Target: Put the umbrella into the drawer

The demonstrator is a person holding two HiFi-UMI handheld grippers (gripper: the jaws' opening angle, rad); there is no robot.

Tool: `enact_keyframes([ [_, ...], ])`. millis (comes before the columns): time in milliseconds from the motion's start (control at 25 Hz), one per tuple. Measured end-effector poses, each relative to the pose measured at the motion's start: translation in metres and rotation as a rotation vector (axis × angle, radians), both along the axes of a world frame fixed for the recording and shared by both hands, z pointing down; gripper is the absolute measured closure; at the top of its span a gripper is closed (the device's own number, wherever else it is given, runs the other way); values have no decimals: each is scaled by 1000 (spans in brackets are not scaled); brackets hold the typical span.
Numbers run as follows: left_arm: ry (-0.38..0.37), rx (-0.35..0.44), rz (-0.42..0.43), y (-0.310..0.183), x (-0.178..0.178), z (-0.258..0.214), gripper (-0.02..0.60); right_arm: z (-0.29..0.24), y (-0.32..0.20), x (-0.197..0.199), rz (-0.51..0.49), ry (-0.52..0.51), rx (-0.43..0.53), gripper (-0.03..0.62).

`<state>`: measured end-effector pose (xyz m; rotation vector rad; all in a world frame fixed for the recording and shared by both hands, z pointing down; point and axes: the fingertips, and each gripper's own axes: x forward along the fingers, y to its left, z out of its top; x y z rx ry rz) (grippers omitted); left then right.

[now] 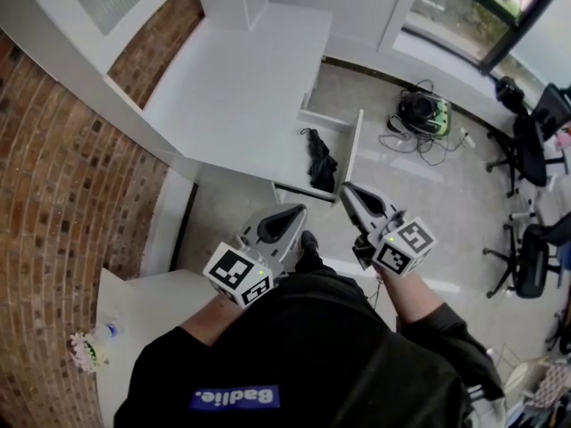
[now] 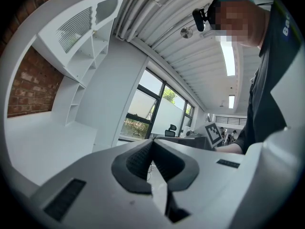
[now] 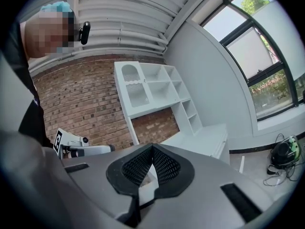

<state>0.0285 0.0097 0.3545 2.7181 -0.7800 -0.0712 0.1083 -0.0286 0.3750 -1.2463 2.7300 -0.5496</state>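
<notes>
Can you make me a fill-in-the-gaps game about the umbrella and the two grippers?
1. The umbrella lies inside the open ____.
2. The umbrella's colour is ____.
3. The left gripper and right gripper both have jaws that are ____.
4. The wall beside the desk is made of ____.
Missing words: drawer; black; shut; brick.
</notes>
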Motion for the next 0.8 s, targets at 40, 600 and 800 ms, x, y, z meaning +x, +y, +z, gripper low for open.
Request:
enact_keyframes([
  [40,0,1,-1,0,-1,0,580,-1,0,-1,-2,0,3,565],
  [600,-4,5,15,-1,-1,-3,580,-14,5,-11,-31,13,28,565],
  [800,-8,16,21,-4,3,-8,580,-12,4,-11,-56,35,25,565],
])
